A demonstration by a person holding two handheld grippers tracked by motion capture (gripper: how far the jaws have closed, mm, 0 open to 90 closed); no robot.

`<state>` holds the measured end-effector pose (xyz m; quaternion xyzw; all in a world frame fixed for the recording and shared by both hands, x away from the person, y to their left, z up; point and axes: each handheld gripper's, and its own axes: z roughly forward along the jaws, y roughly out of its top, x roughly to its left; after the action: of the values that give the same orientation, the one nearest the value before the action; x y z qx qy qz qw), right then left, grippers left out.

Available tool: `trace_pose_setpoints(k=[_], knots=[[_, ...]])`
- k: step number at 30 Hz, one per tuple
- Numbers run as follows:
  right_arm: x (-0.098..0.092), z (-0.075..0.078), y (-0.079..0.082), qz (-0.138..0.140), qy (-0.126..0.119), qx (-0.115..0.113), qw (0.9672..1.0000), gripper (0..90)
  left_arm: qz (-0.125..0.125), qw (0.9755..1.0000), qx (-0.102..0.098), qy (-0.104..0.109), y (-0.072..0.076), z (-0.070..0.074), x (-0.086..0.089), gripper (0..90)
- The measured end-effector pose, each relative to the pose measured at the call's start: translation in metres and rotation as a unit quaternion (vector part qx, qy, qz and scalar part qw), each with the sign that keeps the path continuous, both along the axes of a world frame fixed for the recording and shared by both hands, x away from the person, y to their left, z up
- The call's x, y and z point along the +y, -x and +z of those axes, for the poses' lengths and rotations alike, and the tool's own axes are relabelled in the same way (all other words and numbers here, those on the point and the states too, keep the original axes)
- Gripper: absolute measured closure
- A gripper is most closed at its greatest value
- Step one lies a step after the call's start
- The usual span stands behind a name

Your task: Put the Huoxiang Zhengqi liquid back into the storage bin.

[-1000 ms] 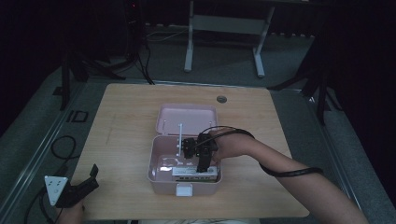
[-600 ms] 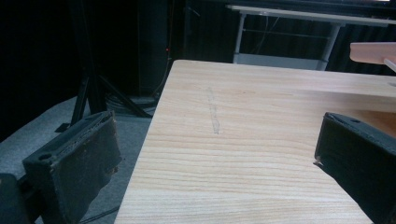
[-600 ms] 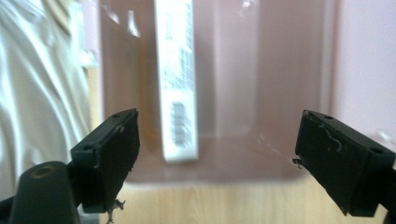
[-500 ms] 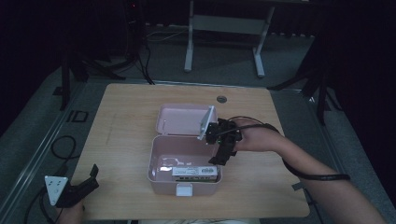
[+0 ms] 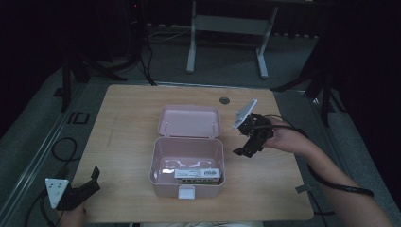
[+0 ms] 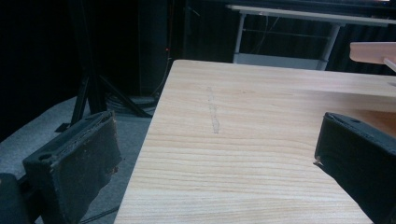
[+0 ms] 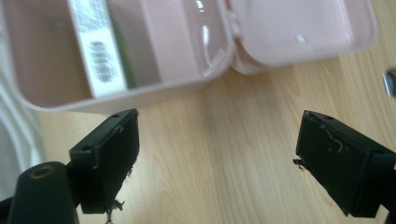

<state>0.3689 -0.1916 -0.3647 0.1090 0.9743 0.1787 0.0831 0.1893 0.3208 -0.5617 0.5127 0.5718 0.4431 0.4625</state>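
Observation:
A pink plastic box (image 5: 163, 168) stands open in the middle of the wooden table, its lid (image 5: 189, 121) laid back flat behind it. Inside, against the front wall, lies a flat white labelled packet (image 5: 197, 174). The right gripper view looks down on that box (image 7: 154, 88), the packet (image 7: 95, 46) and the lid (image 7: 303, 28). My right gripper (image 5: 245, 150) hovers open just right of the box, nothing between its jaws. My left gripper (image 5: 90, 182) is open at the table's front left corner, empty, its jaws straddling the table's left edge (image 6: 149, 135).
A small round grommet (image 5: 224, 100) sits in the tabletop behind the box. A cable (image 5: 340, 184) trails from the right gripper along the forearm. Dark stands and a white frame (image 5: 227, 23) stand on the floor beyond the table.
My right gripper has come up out of the box and moved right, past the box's right wall, and now hangs open over bare table. The left gripper has not moved.

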Motion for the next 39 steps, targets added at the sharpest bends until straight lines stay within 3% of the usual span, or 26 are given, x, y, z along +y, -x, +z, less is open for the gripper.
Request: trace_pose_setpoints(k=[6,10,15,22,24,29,33,37,39], knots=[[-0.030,-0.028,-0.012,-0.050,-0.025,-0.005,0.9984,13.2,-0.001,1.0000,-0.001,0.000,0.000,0.000,0.000,0.2],[-0.045,-0.052,-0.016,-0.085,-0.039,-0.032,0.9951,13.1,0.000,1.0000,-0.002,0.001,0.000,0.001,0.000,0.2],[-0.063,-0.086,-0.023,-0.133,-0.075,-0.069,0.9859,12.8,0.000,1.0000,-0.002,0.001,0.000,0.000,0.000,0.2],[-0.086,-0.131,-0.026,-0.184,-0.121,-0.090,0.9714,12.8,0.000,1.0000,-0.001,0.001,0.000,0.000,0.000,0.2],[-0.092,-0.140,-0.025,-0.196,-0.133,-0.103,0.9659,12.6,0.000,1.0000,-0.001,0.001,0.000,0.000,0.000,0.2],[-0.105,-0.158,-0.021,-0.245,-0.174,-0.124,0.9457,12.5,0.001,1.0000,-0.003,0.002,0.000,0.001,0.000,0.2],[-0.117,-0.169,-0.016,-0.273,-0.188,-0.134,0.9338,12.6,0.001,1.0000,-0.003,0.003,0.000,0.000,0.000,0.2],[-0.131,-0.174,-0.009,-0.307,-0.216,-0.145,0.9156,12.6,0.001,1.0000,-0.002,0.002,0.000,0.000,0.000,0.2],[-0.136,-0.177,-0.005,-0.328,-0.221,-0.167,0.9032,12.6,0.001,1.0000,-0.001,0.002,0.000,0.000,0.000,0.2]])
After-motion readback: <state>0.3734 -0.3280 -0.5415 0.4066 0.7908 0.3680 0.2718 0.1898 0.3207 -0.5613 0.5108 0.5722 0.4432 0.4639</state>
